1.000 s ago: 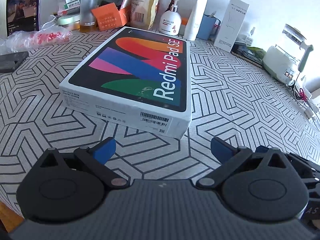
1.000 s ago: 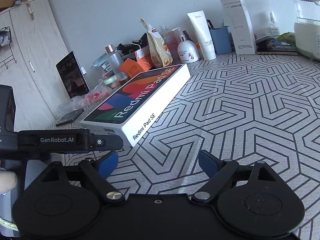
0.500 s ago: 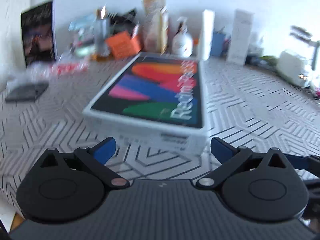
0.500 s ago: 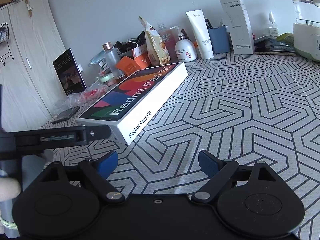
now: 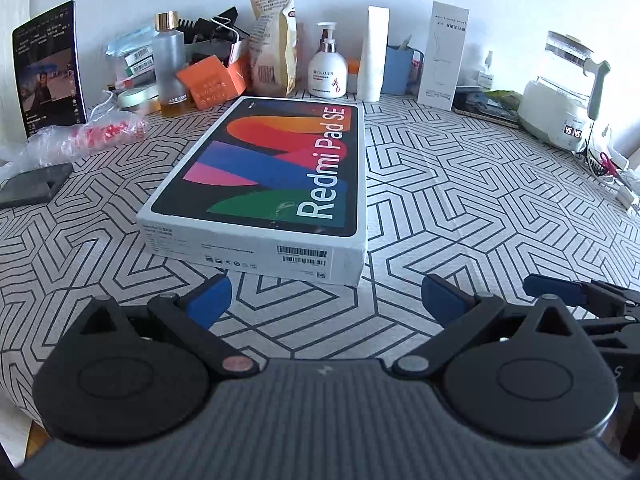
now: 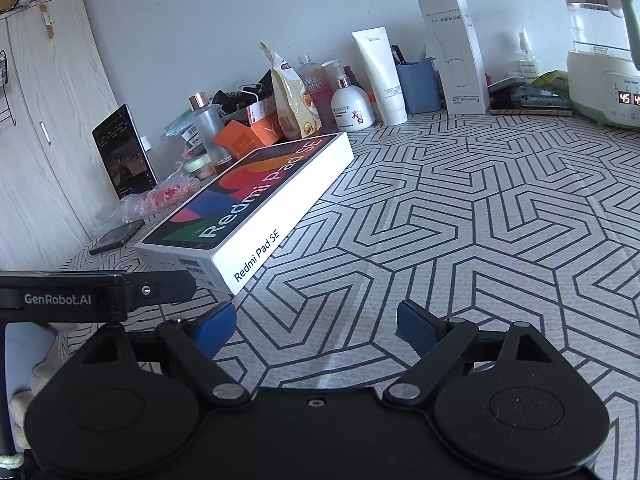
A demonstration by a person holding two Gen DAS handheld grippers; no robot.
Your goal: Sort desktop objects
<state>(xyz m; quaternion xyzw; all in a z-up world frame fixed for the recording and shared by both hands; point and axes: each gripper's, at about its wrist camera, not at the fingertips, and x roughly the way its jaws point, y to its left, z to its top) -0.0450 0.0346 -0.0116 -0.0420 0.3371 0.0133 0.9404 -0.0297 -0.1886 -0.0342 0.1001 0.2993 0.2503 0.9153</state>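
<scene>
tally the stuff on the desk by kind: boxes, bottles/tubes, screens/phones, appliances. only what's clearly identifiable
Boxes: 3 (Redmi Pad SE box, orange box, tall white carton)
Bottles/tubes: 4 (frosted bottle, pump bottle, white tube, small spray bottle)
Screens/phones: 2 (tablet, dark phone)
Appliances: 1 (kettle)
Total: 10
</scene>
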